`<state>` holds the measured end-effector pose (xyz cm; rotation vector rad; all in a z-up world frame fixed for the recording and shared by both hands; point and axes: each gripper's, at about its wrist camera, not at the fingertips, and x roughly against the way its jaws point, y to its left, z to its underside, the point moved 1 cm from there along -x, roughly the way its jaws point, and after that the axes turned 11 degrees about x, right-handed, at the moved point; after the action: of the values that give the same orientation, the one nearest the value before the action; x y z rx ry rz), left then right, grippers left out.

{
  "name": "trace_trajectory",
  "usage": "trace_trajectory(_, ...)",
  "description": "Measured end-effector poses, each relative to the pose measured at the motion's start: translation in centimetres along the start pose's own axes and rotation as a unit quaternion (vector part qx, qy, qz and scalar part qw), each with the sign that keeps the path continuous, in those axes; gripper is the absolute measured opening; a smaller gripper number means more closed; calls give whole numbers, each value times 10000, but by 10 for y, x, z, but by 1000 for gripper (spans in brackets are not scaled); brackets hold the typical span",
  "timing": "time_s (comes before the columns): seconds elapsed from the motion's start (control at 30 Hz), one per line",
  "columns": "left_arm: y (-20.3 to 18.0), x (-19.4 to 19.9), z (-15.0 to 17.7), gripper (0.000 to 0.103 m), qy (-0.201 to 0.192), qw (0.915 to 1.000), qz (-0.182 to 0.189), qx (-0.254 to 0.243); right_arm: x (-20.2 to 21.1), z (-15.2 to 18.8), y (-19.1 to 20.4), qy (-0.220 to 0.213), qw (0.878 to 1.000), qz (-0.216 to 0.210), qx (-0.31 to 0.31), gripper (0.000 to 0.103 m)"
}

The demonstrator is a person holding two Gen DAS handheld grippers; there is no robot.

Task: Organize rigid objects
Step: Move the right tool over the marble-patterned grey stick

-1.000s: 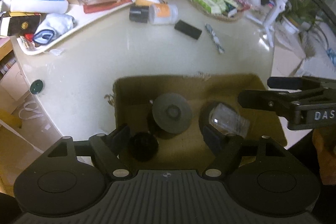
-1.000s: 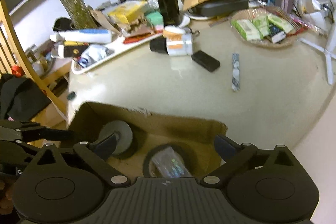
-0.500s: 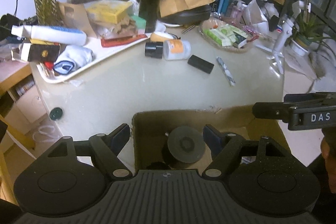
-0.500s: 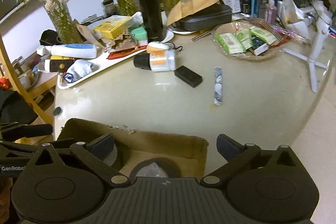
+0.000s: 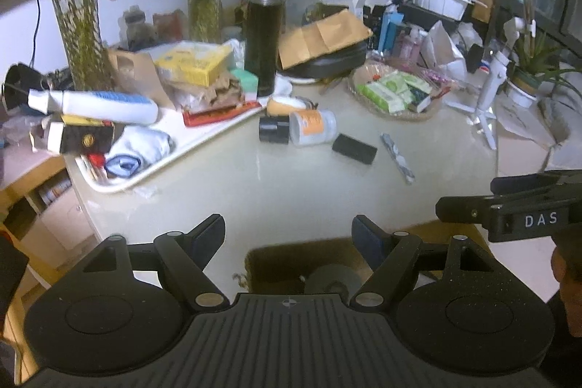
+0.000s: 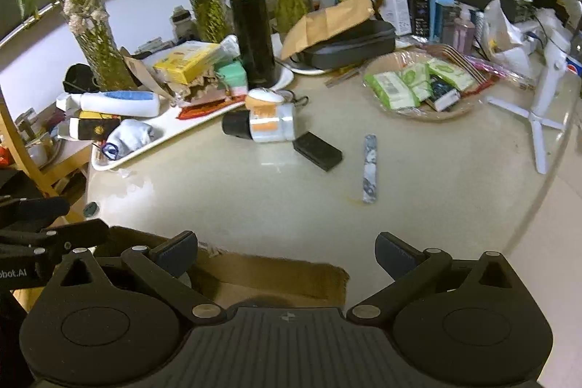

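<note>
At the far left a white tray [image 5: 152, 175] lies on the round table [image 5: 291, 191]. It holds a white tube [image 5: 105, 102], a black and yellow box [image 5: 85, 139] and a folded white cloth [image 5: 140, 148]. Behind the tray stand glass vases with green plants [image 5: 82, 35].

The left gripper [image 5: 287, 235] is above the near edge of the table, with its jaws wide apart and nothing between them. Under it is a brown cardboard box [image 5: 276, 260], and inside the box a round grey disc [image 5: 333, 279] is partly visible.

In the middle of the table a tall black flask [image 5: 263, 35] stands upright. In front of it a white jar with an orange label and a black lid [image 5: 298, 130] lies on its side. Just to the right of the jar lie a small black case [image 5: 354, 148] and, a little apart from it, a thin patterned stick [image 5: 397, 158]. All three are outside the box.

More to the right, a woven basket [image 5: 396, 93] holds green packets. A white stand [image 5: 489, 97] is near the right edge.

The right gripper [image 6: 287, 257] is also over the cardboard box, its jaws open wide and empty.
</note>
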<state>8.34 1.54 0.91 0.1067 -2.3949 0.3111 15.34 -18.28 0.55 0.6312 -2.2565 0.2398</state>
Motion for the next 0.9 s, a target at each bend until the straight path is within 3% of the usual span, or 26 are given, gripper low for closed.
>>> trace_trajectory(0.23, -6, -7, -15, 77, -334, 9987, -141, -358, 3, -3, -6, -372, 9992, 153, 66, 103)
trace_trajectory(0.57, -6, -34, -25, 77, -578, 9975, -122, -380, -13, -10, -31, -296, 9978, 573, 120, 103)
trace_trajectory(0.73, 0, -40, -24, 77, -421, 9990, -60, -145, -23, -11, -43, -168, 9976, 635, 215, 103)
trace_trajectory(0.9, -5, -45, -22, 77, -305, 9989, 77, -358, -30, -15, -55, -109, 9985, 522, 118, 103)
